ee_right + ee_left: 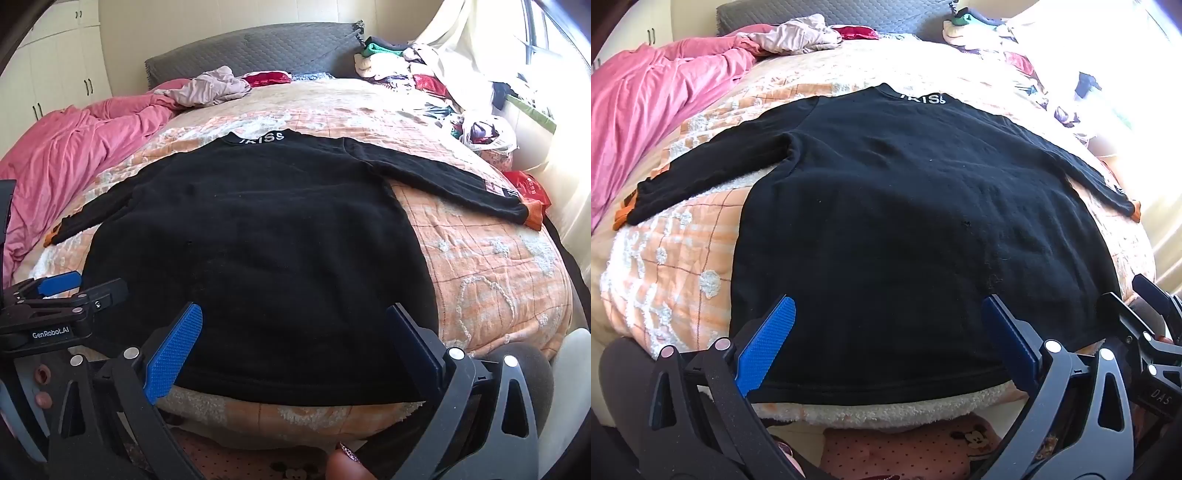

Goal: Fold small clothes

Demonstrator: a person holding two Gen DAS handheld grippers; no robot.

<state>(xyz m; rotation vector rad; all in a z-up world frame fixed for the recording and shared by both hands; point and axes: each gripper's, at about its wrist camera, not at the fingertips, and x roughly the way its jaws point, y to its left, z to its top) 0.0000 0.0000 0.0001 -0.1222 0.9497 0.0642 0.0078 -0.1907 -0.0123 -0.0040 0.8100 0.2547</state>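
We had the black sweater (905, 221) spread flat on the bed (683, 258), both tongs, left (886, 339) and right (295, 343), gaping empty above its hem; the first fold likely needed a sleeve grasped.

Sunlit bedroom: grey quilted headboard (255, 51), white wardrobe (55, 74), bright window (554, 33) with pale curtain (461, 33).

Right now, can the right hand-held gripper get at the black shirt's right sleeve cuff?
Probably yes: the right hand-held gripper is open, and the sleeve cuff lies flat on the blanket with nothing over it.
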